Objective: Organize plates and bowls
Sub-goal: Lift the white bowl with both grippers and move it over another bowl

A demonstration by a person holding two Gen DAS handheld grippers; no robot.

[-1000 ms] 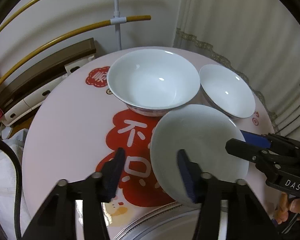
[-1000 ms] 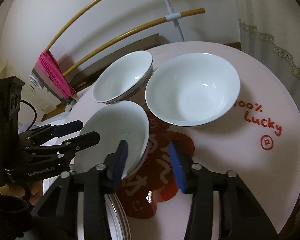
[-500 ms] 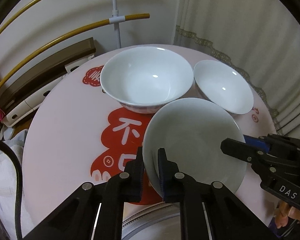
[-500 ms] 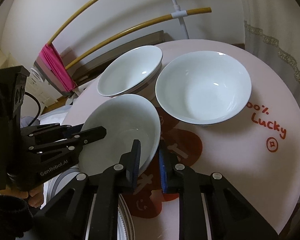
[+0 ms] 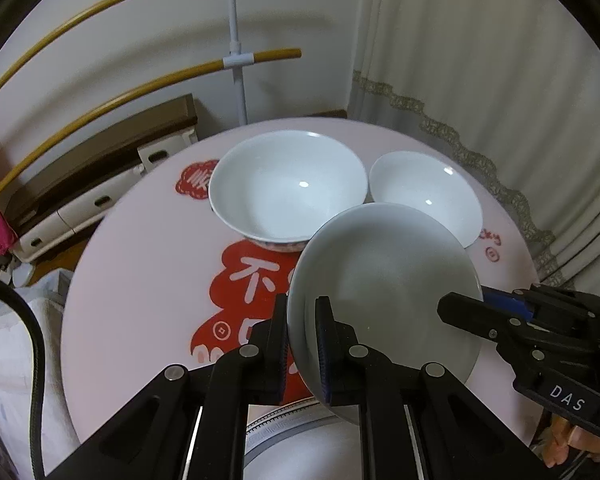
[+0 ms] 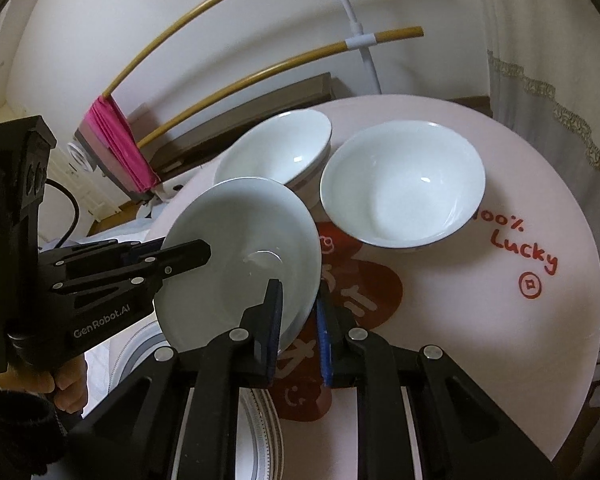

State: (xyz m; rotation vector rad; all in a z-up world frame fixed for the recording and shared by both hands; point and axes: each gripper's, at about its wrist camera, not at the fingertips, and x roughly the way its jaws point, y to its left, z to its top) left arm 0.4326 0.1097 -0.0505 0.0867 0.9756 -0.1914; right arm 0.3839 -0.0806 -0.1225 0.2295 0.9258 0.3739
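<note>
Bowl (image 5: 384, 280) tilted above the table (image 5: 140, 280), both grippers' jaws clamped on its rim

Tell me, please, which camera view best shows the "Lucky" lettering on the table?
The right wrist view: the red "Lucky" lettering reads in full there. In the left wrist view only its tail peeks out behind the small bowl.

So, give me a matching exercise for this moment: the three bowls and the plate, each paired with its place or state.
Things:
1. nearest bowl
2. large bowl
3. far right bowl
4. patterned plate

States:
A. near table edge, below the grippers
B. beside the red "Lucky" lettering
C. gripped at its rim from both sides
D. on the table, behind the red cloud print

Pairs: 1-C, 2-D, 3-B, 4-A
</note>
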